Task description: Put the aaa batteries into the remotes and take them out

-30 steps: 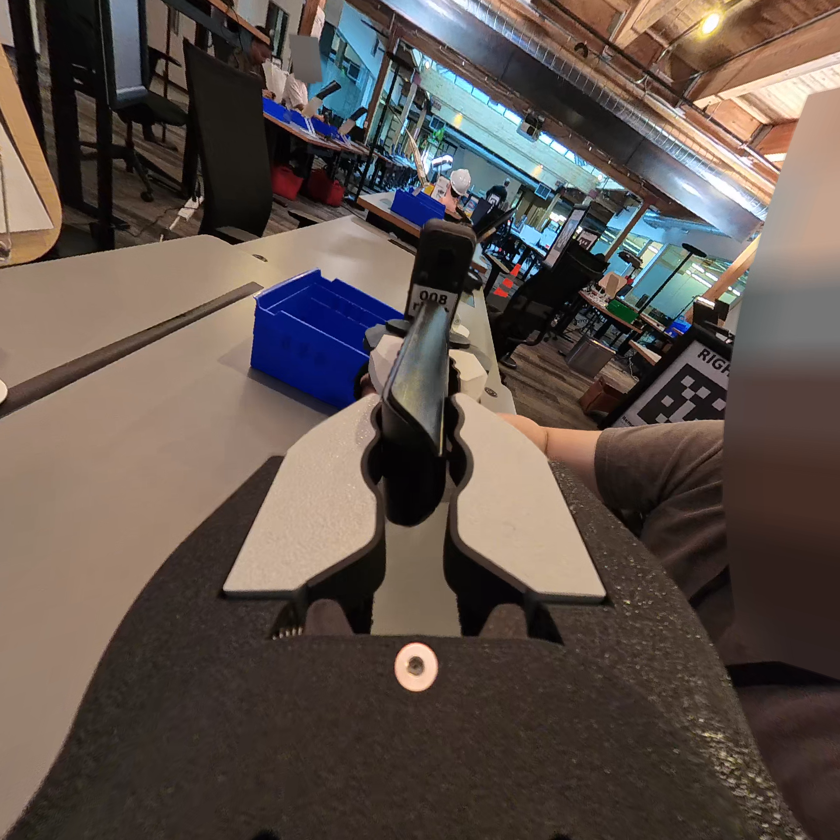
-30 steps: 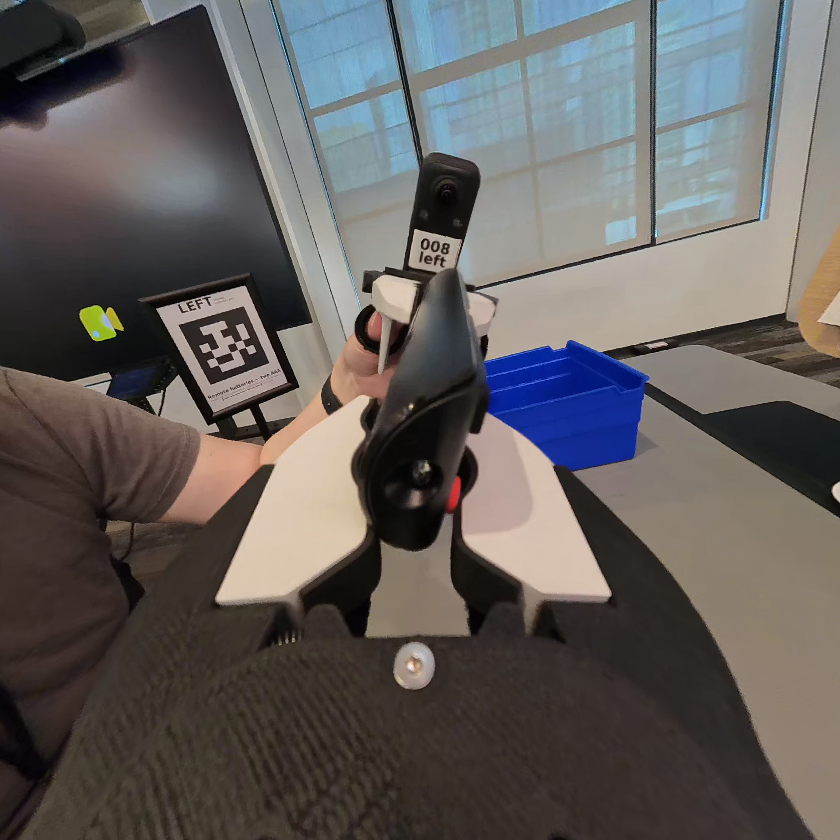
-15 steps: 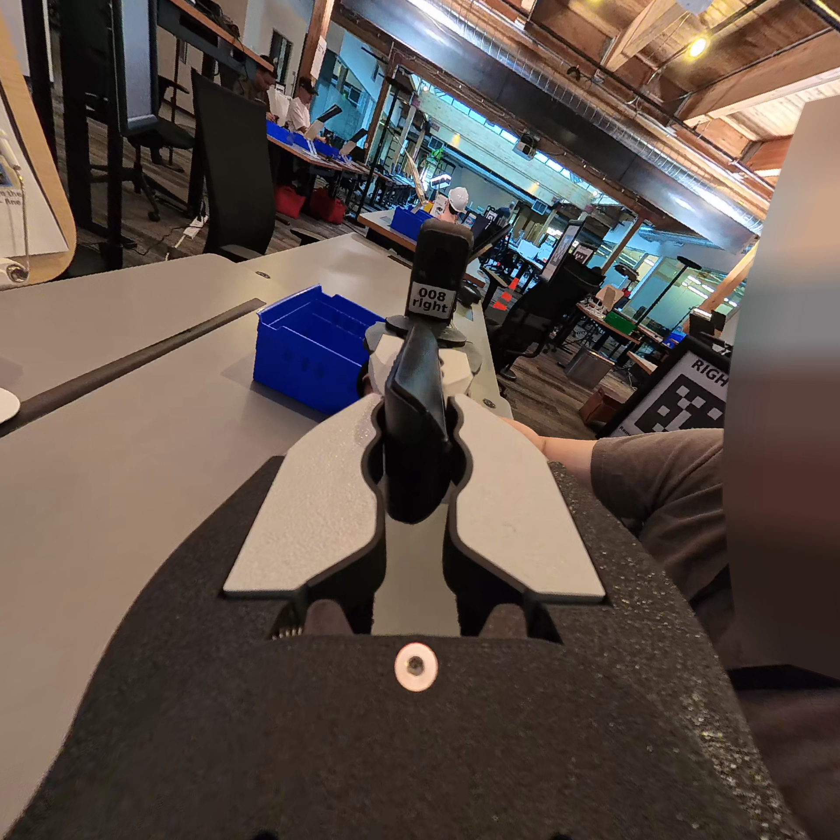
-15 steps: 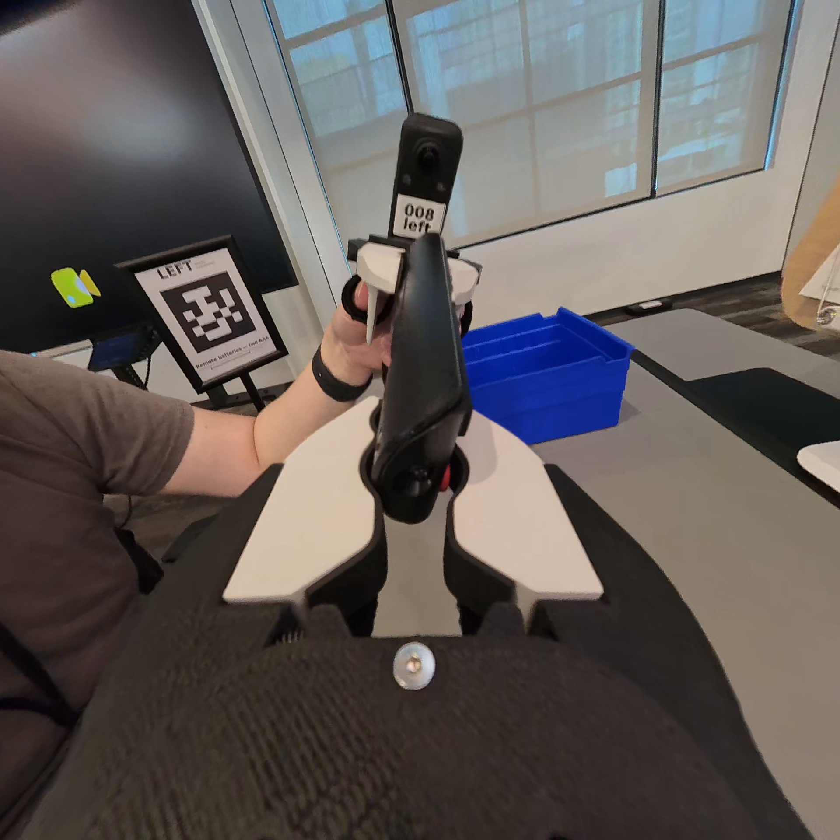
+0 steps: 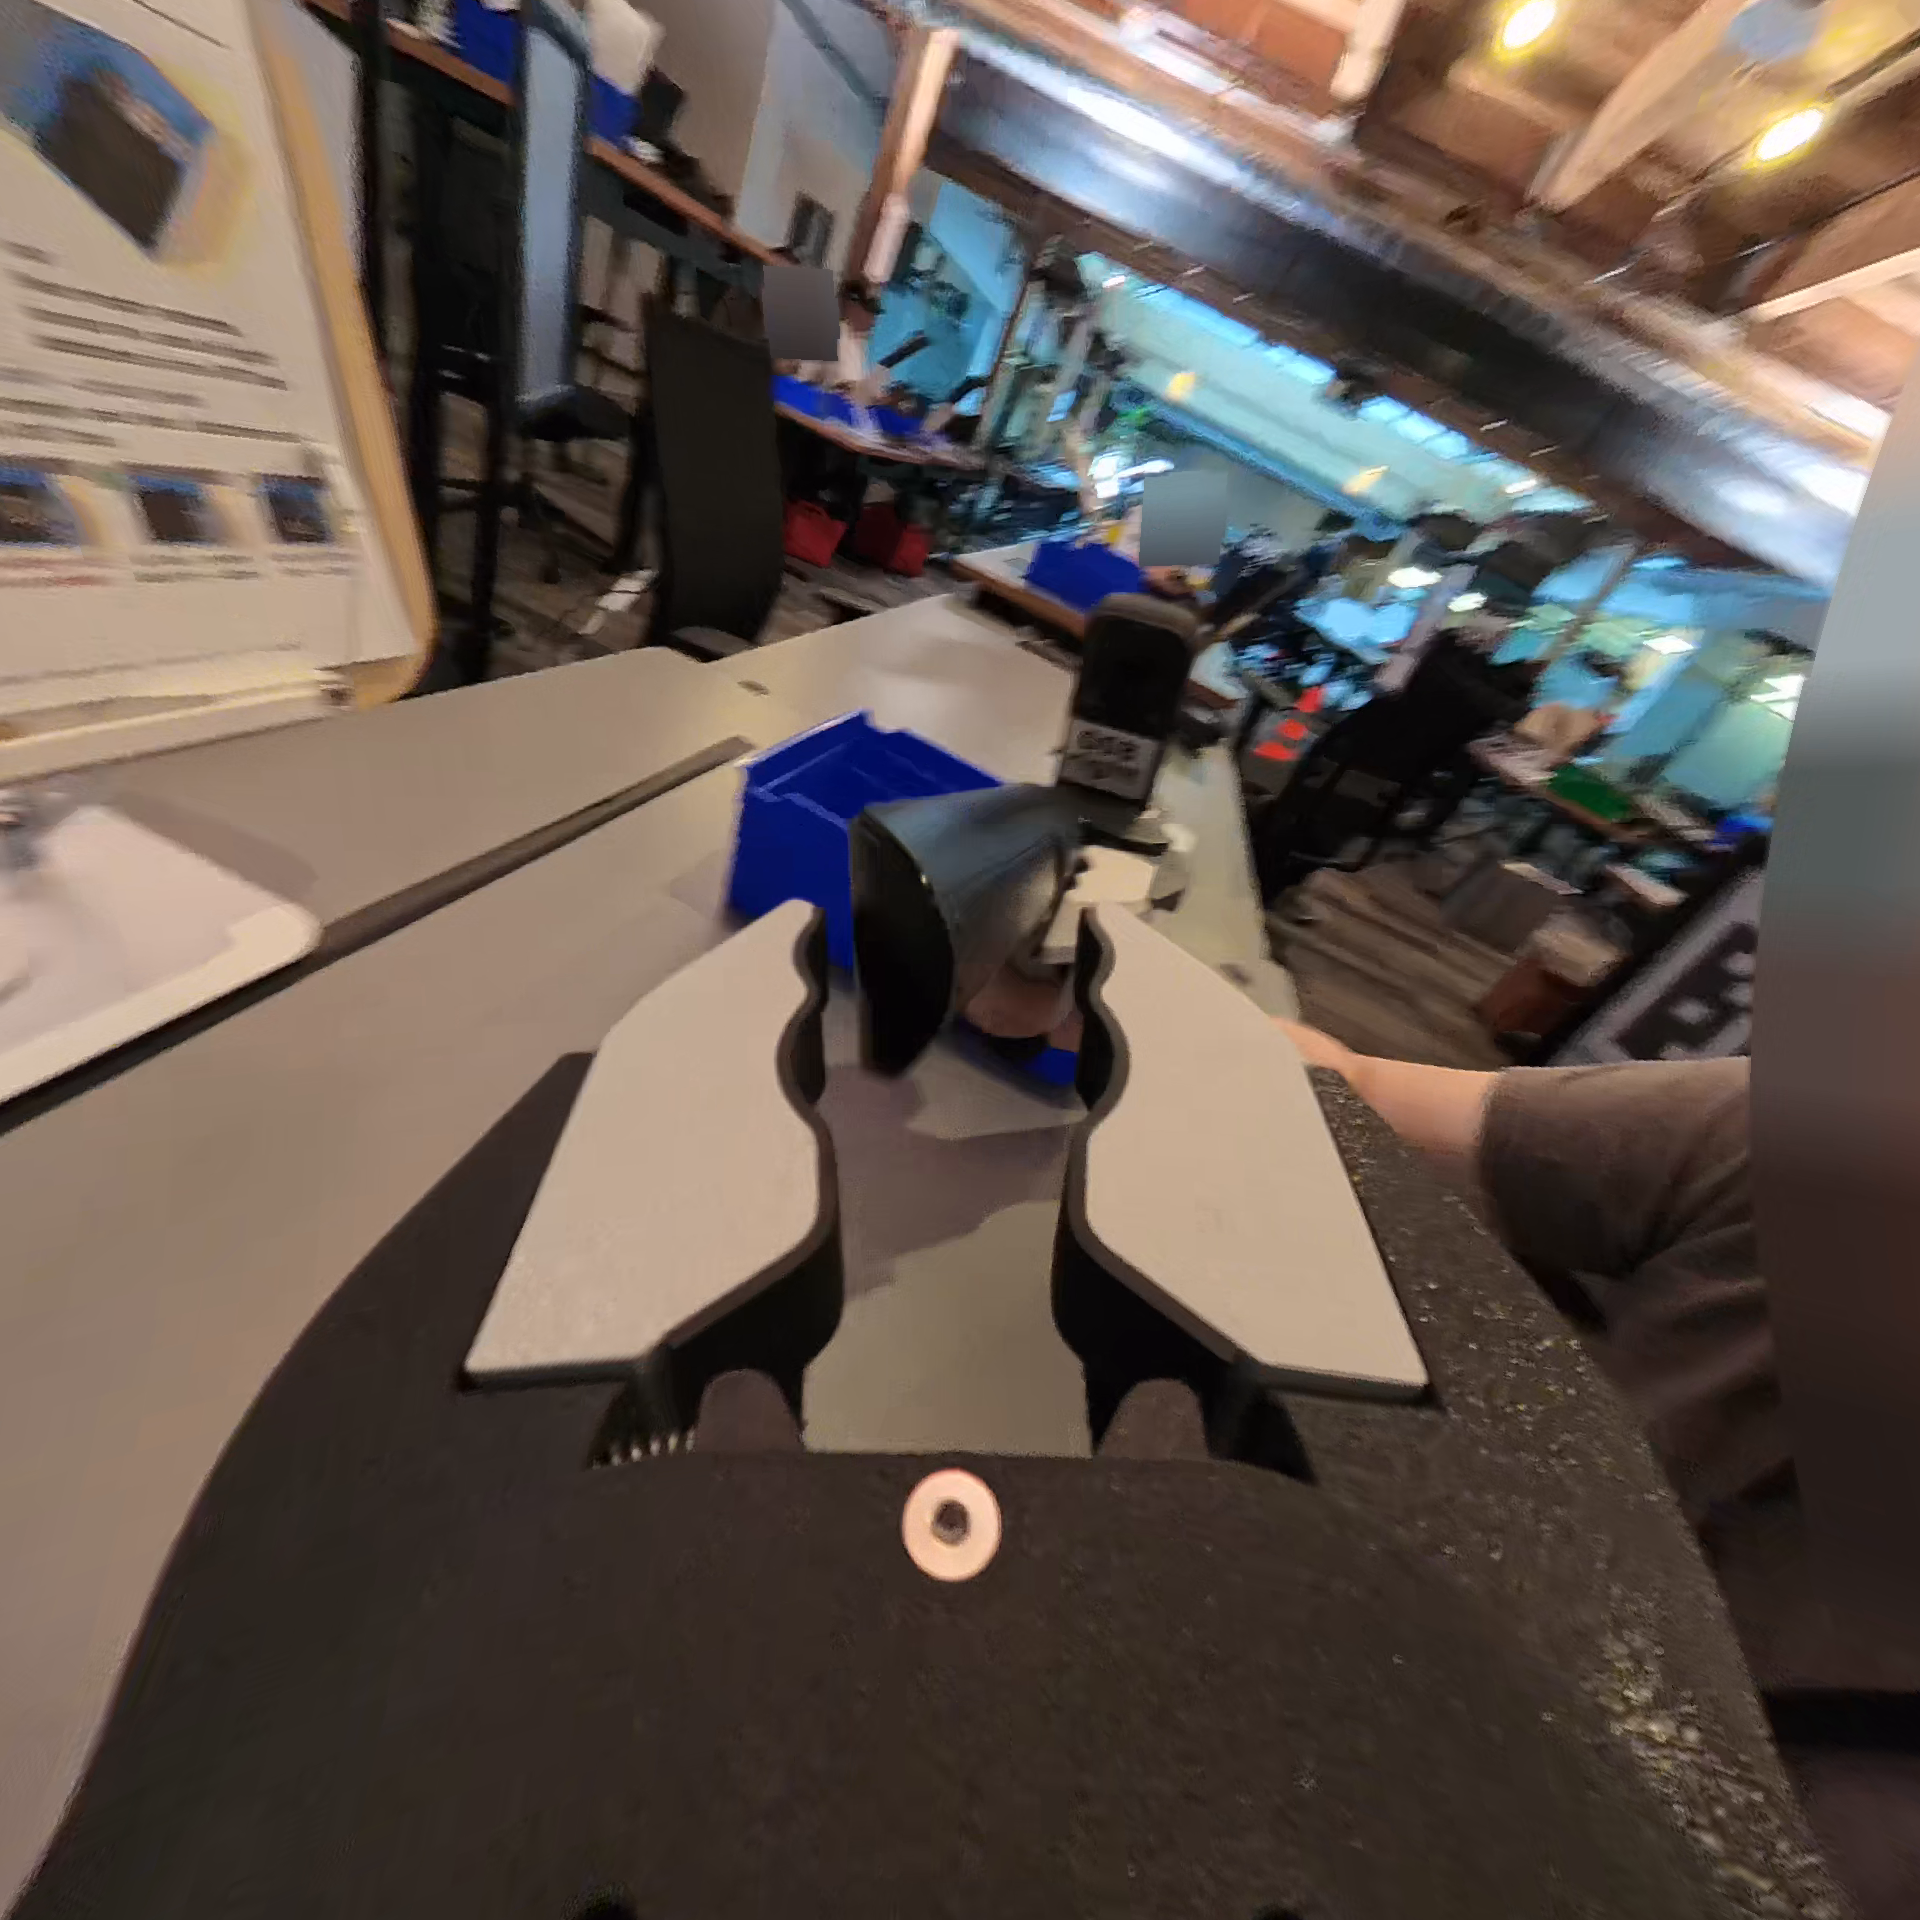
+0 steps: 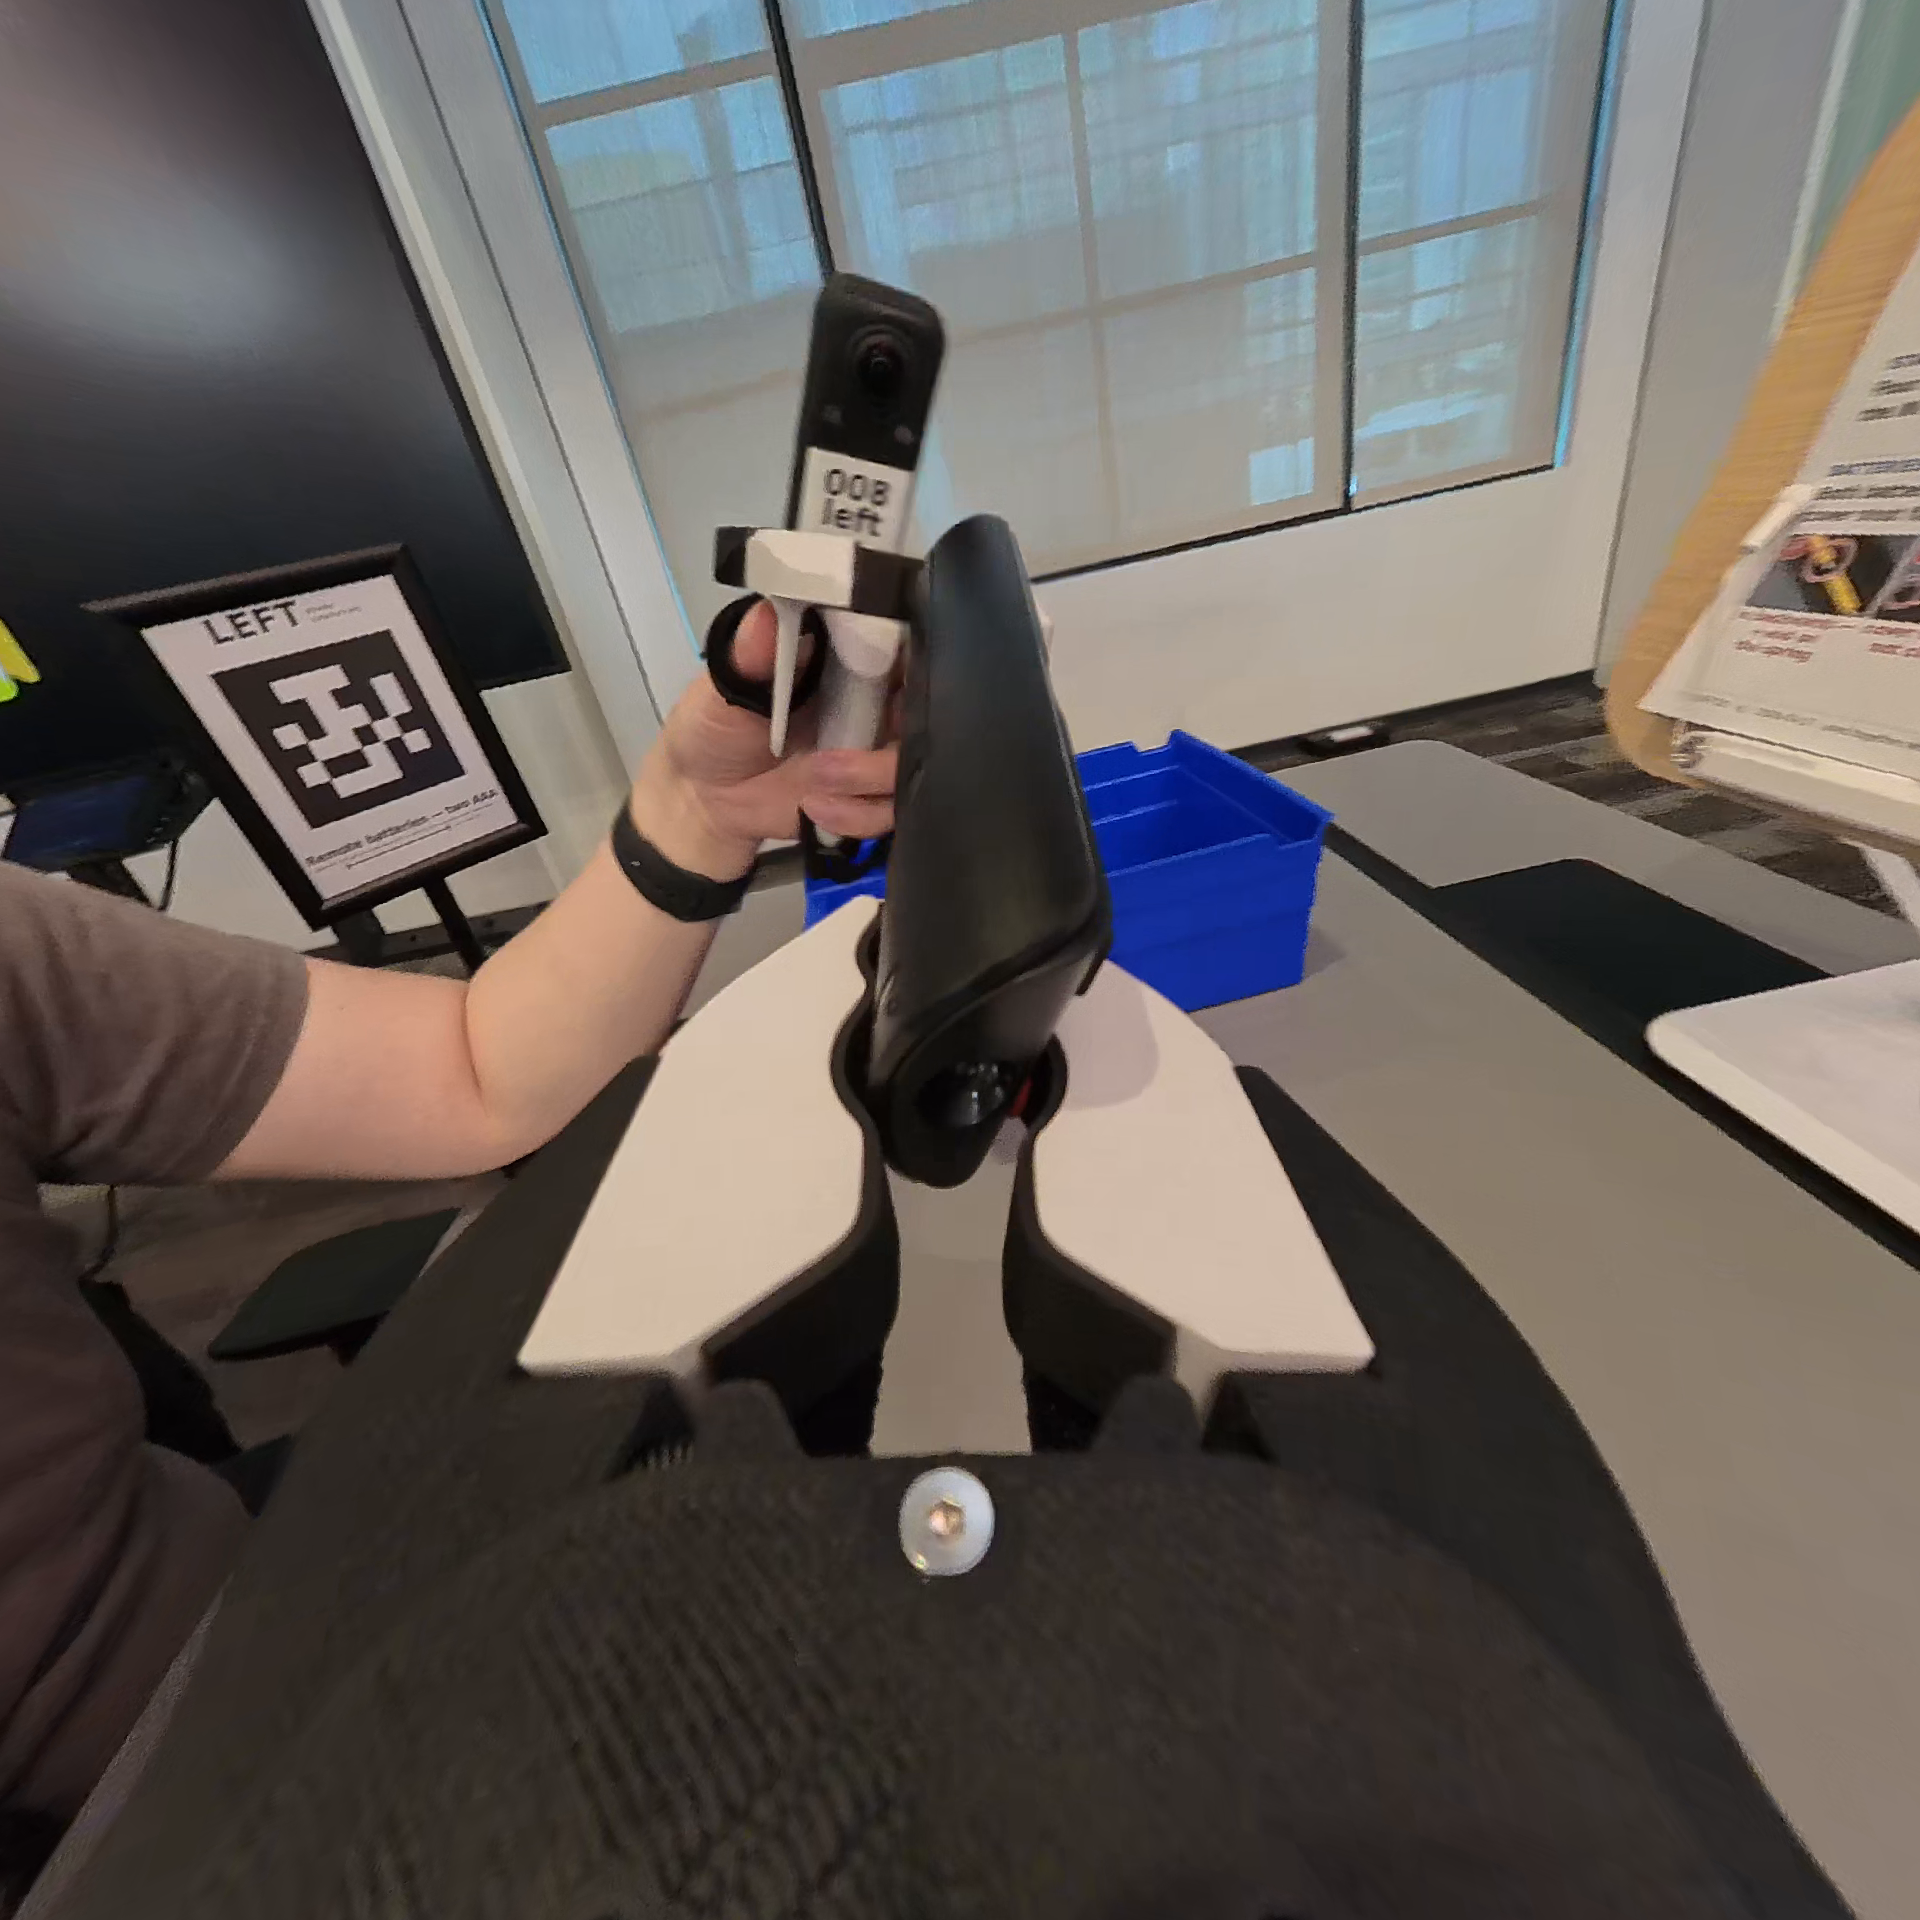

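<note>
While right tool [image 6: 951, 1049] clamps glossy black remote [image 6: 987, 831] | left tool [image 5: 951, 977] apart

A grey table [image 6: 1558, 1195] fills the foreground. Behind it stands a wall of tall paned windows [image 6: 1091, 260], daylight coming through; left of them hangs a dark screen [image 6: 208, 312]. The opposite way, beyond the table, runs a long workshop under a timber ceiling [image 5: 1558, 125] with lit lamps [image 5: 1787, 135].
</note>
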A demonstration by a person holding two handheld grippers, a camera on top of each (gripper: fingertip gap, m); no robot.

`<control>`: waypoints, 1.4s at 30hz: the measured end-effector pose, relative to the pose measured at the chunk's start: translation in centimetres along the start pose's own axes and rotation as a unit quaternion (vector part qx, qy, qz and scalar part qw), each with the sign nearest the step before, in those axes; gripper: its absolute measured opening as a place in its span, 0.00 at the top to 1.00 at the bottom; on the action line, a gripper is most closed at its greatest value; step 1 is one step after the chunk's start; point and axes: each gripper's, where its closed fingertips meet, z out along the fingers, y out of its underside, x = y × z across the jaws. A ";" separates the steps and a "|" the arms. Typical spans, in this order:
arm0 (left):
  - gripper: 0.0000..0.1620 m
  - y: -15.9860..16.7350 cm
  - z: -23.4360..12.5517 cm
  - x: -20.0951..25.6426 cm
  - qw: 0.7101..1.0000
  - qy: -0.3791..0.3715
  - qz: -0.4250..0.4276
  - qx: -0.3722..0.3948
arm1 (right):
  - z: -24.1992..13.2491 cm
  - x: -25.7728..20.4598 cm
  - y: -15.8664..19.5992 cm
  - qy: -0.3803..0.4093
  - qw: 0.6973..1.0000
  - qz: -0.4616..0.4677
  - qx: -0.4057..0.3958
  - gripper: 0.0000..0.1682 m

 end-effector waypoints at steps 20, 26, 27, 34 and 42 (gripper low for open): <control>0.21 2.7 3.6 -4.4 0.932 -0.314 0.173 -0.053 | 0.8 1.8 1.3 0.205 0.969 -0.137 -0.016 0.88; 0.24 2.8 3.7 -4.7 0.942 -0.298 0.150 -0.043 | 0.9 1.5 1.1 0.211 0.966 -0.151 -0.017 0.88; 0.24 2.7 3.6 -4.7 0.941 -0.299 0.151 -0.043 | 0.9 1.5 1.2 0.210 0.966 -0.148 -0.017 0.88; 0.20 2.7 3.7 -4.5 0.943 -0.296 0.145 -0.040 | 1.1 1.2 1.1 0.222 0.959 -0.175 -0.025 0.88; 0.24 2.0 3.5 -3.9 0.941 -0.280 0.183 -0.039 | 1.1 0.6 0.7 0.214 0.960 -0.179 -0.009 0.88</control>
